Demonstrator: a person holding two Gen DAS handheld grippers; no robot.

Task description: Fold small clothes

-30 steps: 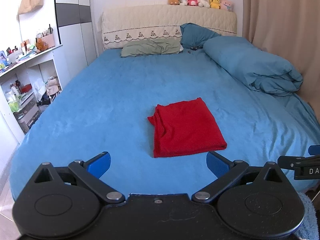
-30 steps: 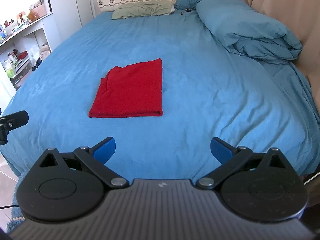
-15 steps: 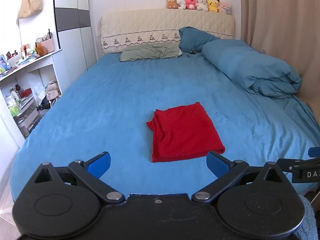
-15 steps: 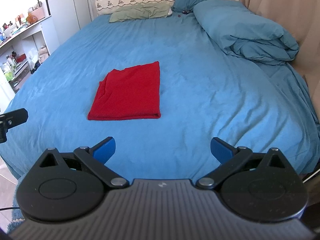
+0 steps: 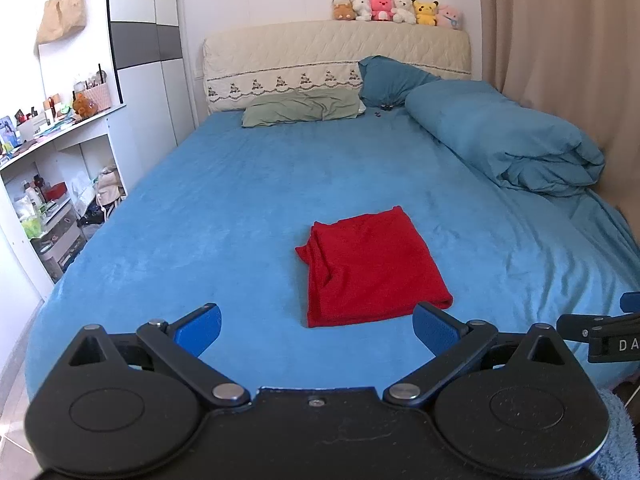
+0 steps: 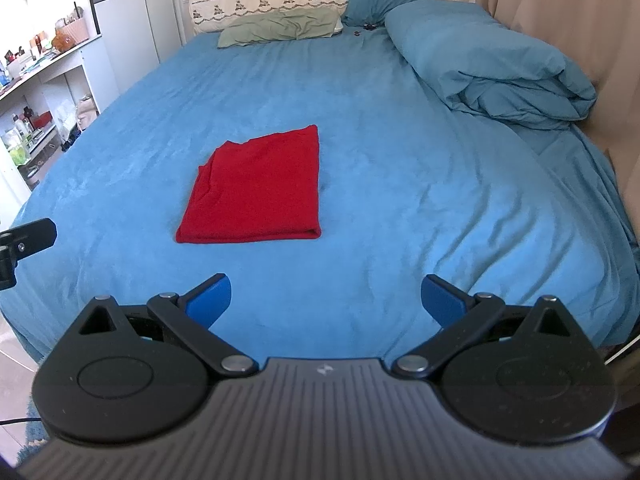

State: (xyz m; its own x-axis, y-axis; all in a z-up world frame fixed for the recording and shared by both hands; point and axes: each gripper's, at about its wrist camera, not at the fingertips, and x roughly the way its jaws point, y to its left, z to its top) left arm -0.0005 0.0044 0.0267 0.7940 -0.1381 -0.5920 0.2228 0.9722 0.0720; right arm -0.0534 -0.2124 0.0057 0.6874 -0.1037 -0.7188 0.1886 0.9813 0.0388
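A red garment [image 5: 372,264] lies folded into a neat rectangle on the blue bedsheet [image 5: 224,216], just ahead of the spread, empty left gripper [image 5: 316,326] and right gripper [image 6: 326,298], the folding apparently finished.

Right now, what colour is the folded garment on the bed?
Solid red, no pattern; the folded garment shows best in the right wrist view.

one red garment [image 5: 372,264], two pillows [image 5: 304,107], one duvet [image 5: 508,140], six plush toys [image 5: 396,8].
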